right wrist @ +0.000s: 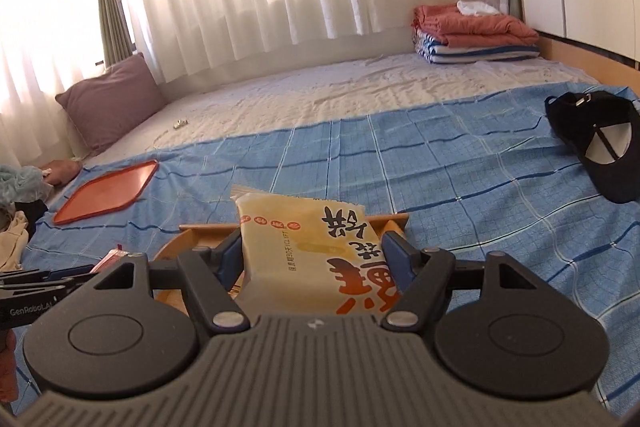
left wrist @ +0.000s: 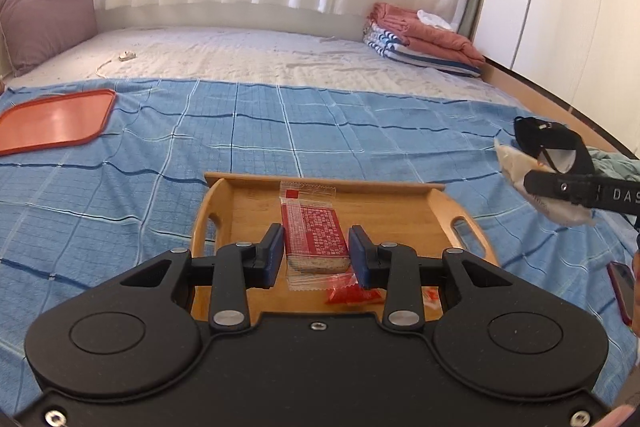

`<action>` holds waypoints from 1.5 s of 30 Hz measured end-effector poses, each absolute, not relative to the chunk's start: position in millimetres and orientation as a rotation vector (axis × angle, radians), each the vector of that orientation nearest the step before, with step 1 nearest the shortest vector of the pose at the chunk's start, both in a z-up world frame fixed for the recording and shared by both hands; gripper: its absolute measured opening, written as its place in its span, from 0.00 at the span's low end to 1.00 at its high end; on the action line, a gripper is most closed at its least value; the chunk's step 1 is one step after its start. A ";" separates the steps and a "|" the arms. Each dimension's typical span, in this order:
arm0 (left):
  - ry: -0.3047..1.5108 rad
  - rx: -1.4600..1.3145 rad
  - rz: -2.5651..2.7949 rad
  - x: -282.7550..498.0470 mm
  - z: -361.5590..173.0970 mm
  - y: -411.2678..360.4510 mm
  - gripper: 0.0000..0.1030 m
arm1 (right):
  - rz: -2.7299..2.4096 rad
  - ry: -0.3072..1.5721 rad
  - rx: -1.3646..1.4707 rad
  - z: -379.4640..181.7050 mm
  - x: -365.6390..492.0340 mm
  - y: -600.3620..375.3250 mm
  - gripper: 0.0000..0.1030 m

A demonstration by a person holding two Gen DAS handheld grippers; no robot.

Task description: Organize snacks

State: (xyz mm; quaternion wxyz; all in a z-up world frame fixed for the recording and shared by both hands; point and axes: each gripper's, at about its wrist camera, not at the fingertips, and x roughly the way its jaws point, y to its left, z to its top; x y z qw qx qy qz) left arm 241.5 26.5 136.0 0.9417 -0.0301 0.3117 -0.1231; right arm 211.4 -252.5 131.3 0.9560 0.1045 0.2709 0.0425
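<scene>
— Between the left tool's fingers lies what?
— Its blue pads stand apart on either side of a red snack bar; whether they touch the wrapper cannot be told. The bar lies in the wooden tray right under the tool, with a small red packet just behind it, nearer the tool.
— And the right tool?
— Its fingers are clamped on a yellow snack bag, held above the tray's far rim.
— Anything farther out?
— An orange tray sits well ahead to the left on the blue blanket, and a black cap ahead to the right of the right tool.
</scene>
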 end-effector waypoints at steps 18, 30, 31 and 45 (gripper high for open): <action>0.761 -0.032 -0.207 313.6 45.2 12.7 0.33 | -0.003 0.775 0.191 46.0 321.0 -237.7 0.71; 0.741 0.004 -0.224 319.1 26.2 11.9 0.33 | -0.011 0.796 0.177 17.2 337.4 -231.0 0.71; 0.741 0.006 -0.228 319.3 25.6 11.3 0.33 | -0.012 0.798 0.171 15.8 338.0 -230.7 0.71; 0.770 -0.009 -0.249 319.2 13.1 11.2 0.33 | 0.005 0.794 0.155 8.6 335.3 -228.5 0.72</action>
